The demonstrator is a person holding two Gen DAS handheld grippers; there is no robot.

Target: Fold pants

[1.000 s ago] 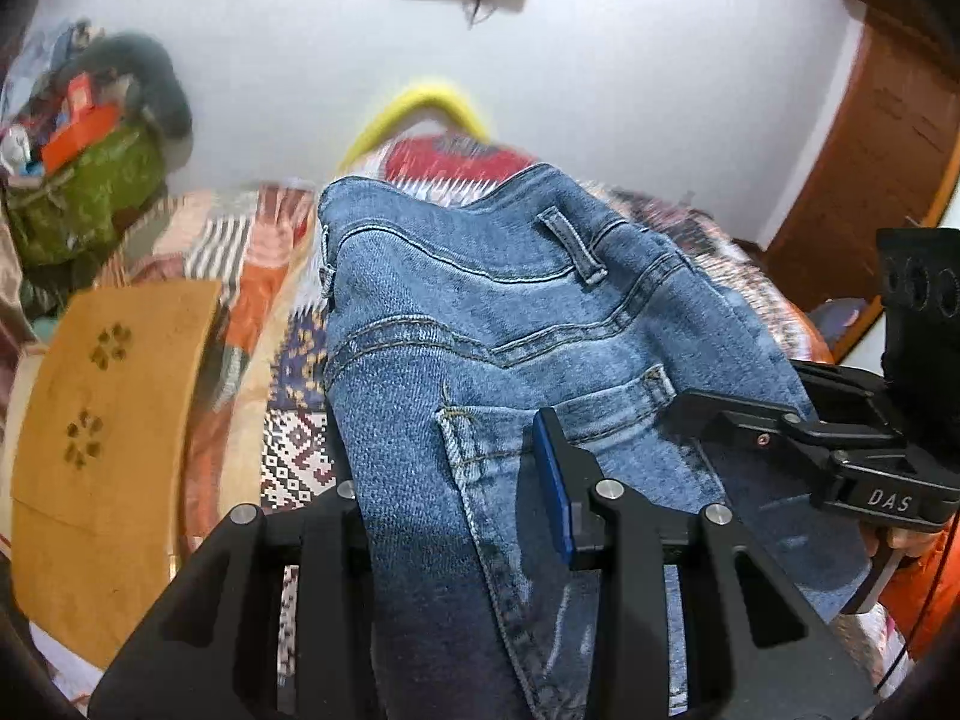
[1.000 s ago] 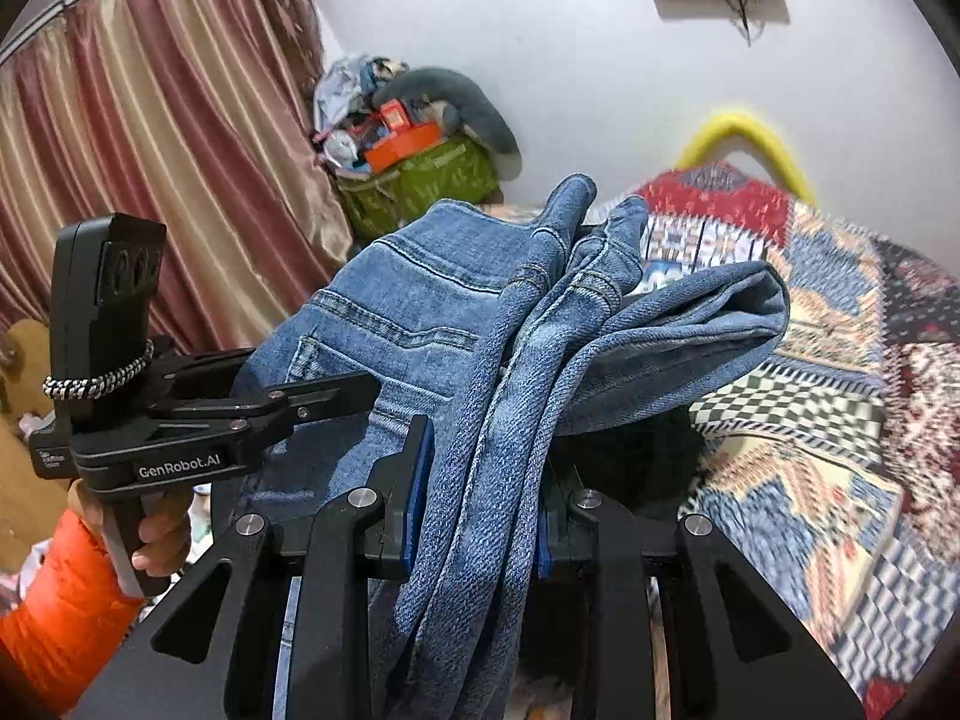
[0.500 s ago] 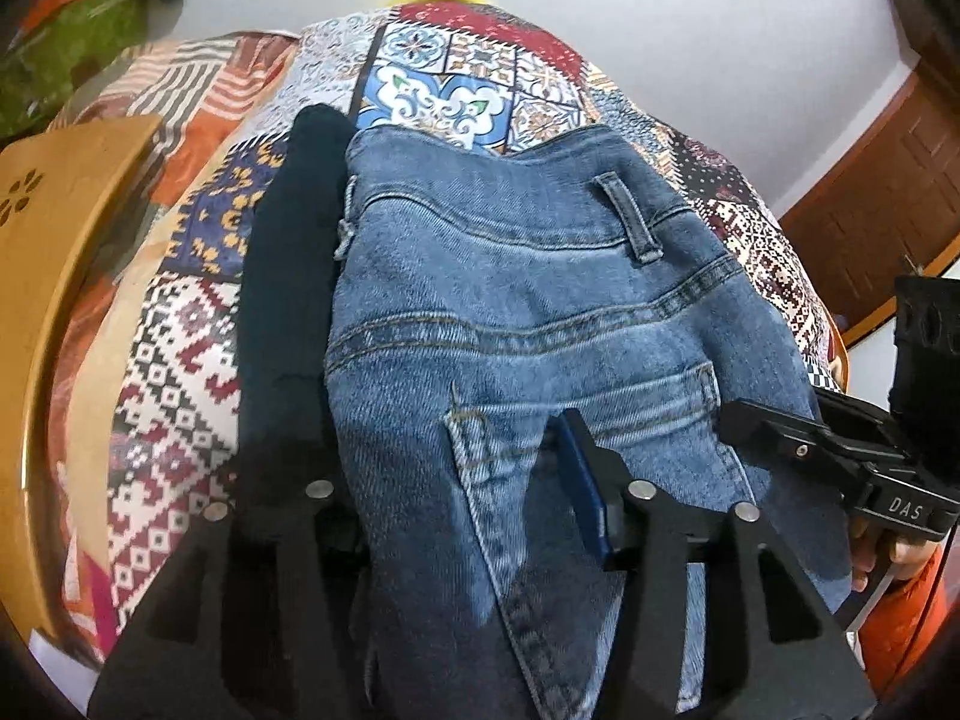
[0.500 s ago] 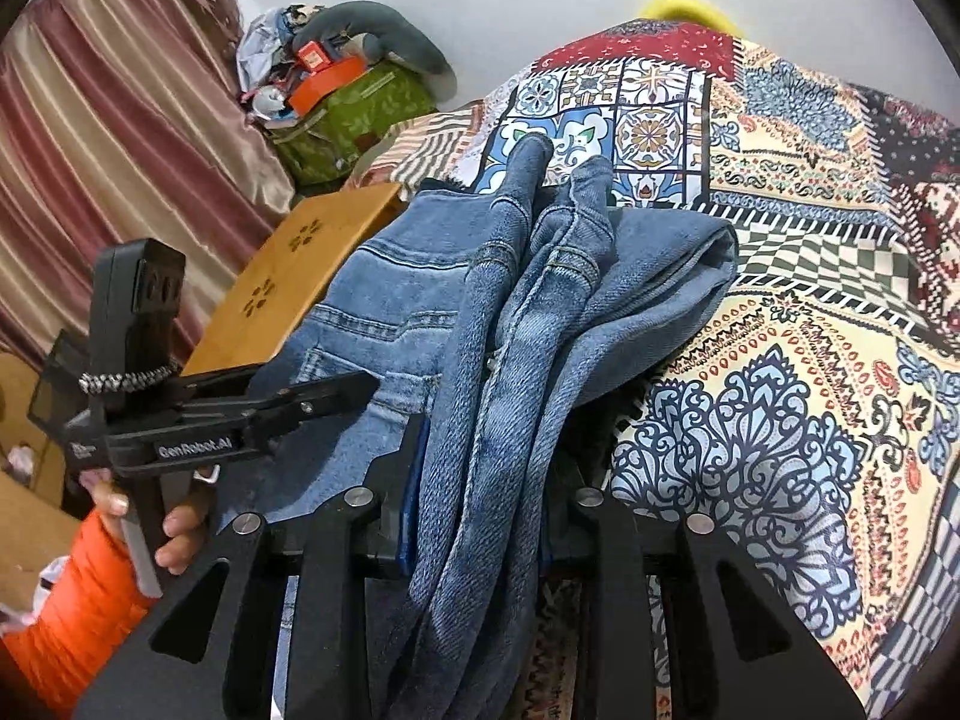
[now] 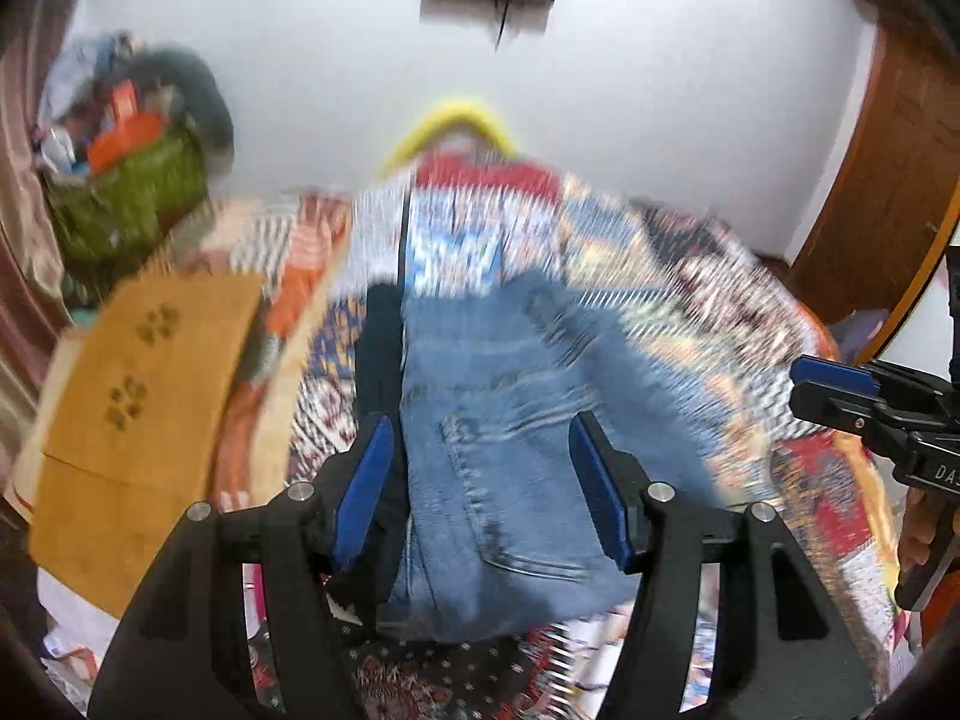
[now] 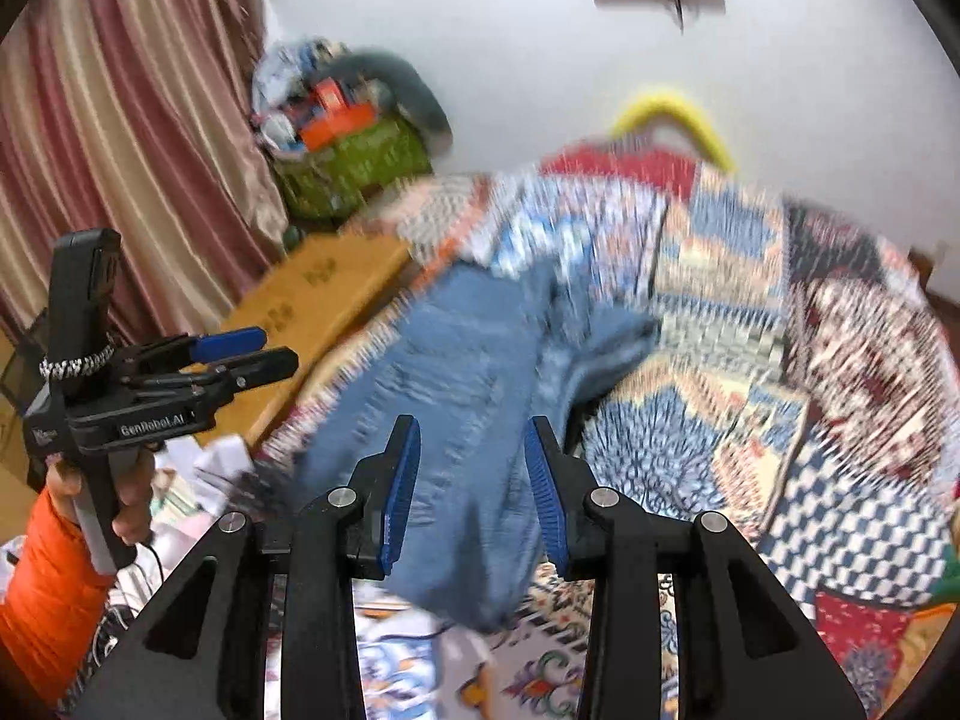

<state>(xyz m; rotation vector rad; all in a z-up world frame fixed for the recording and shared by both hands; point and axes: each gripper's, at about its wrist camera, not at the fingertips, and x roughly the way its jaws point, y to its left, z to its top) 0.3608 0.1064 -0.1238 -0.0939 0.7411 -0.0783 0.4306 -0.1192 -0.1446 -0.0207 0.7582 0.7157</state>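
The folded blue jeans lie on the patterned bedspread, back pocket up, and also show in the right wrist view. My left gripper is open, its blue pads on either side of the jeans' near end and apart from the cloth. My right gripper is open too, above the jeans' near end. Each gripper shows in the other's view, the right one and the left one, both with jaws apart. Both views are motion-blurred.
A wooden board lies along the bed's left side. A green bag piled with clutter sits in the far left corner by pink curtains. A yellow headboard rail meets the white wall. A wooden door is at right.
Both grippers have opened and let go of the jeans, which now rest on the bed. Both grippers have pulled back and tilted up, so the wall shows again.
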